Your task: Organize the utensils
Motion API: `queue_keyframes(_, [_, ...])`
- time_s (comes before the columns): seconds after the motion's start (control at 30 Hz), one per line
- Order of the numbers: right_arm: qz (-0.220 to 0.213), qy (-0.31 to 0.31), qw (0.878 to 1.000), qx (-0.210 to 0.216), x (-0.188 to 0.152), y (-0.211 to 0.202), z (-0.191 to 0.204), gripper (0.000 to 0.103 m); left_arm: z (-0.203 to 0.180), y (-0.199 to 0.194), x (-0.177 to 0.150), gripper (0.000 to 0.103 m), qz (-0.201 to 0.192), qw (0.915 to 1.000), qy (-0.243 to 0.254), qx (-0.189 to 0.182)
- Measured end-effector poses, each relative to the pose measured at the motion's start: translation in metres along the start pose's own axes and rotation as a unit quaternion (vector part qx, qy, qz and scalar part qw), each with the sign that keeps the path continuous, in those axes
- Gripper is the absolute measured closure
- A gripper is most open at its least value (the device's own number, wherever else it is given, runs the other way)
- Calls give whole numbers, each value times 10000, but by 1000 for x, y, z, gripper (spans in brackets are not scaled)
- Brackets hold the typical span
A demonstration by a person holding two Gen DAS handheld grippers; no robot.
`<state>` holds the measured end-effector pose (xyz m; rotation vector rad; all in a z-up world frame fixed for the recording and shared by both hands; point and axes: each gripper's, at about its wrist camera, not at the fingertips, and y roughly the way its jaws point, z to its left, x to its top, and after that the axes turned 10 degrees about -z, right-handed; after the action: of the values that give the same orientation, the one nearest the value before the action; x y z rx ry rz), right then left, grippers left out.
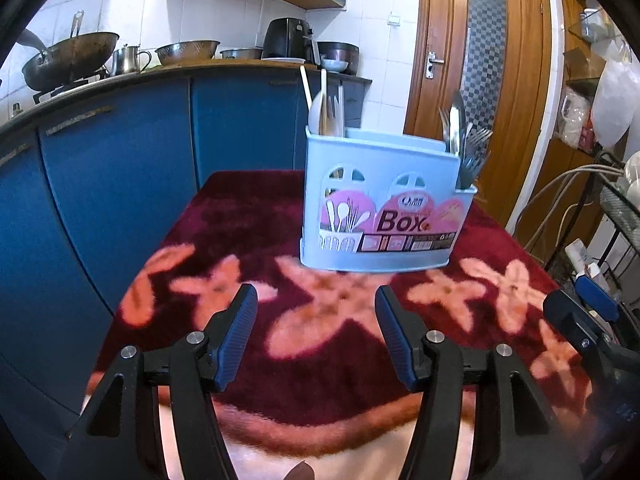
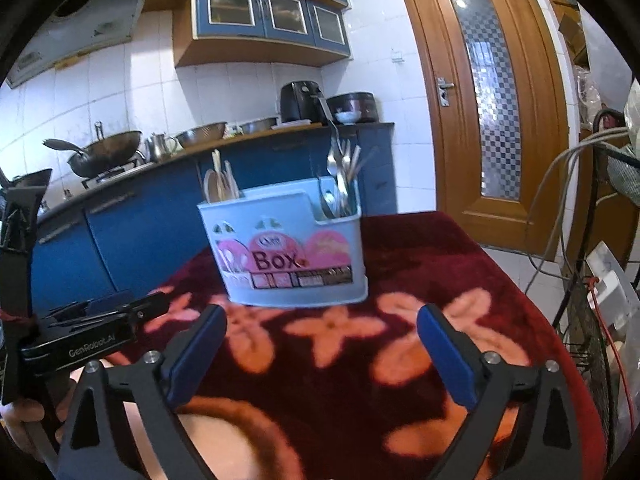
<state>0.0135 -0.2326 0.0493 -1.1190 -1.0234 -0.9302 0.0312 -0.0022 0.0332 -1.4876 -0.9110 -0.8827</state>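
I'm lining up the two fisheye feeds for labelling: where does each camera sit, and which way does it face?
Left wrist: on the left gripper, facing the blue utensil box on the red floral cloth; its open fingers and the right gripper show.
Right wrist: on the right gripper, facing the same box; its open fingers and the left gripper show.
Shared: box, cloth, counter, door.

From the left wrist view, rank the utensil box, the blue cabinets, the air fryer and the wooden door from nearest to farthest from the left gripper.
1. Utensil box: on the red floral cloth just ahead of the left gripper.
2. Blue cabinets: behind the table, to the left.
3. Air fryer: on the counter, far end.
4. Wooden door: back right. It and the air fryer are too close to call.
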Motion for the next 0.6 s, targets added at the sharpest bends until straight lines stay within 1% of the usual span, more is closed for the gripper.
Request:
queue_keyframes(0.2, [67, -164, 9994, -289, -15, 9, -3, 4, -6, 11, -8, 40, -125, 9993, 265, 237])
queue_keyframes(0.33, [65, -325, 9985, -431, -22, 12, -1, 3, -7, 15, -11, 40, -108, 9991, 329, 253])
queue_keyframes(0.6, [73, -297, 9985, -453, -24, 15, -5, 3, -12, 17, -13, 40, -149, 9987, 436, 233])
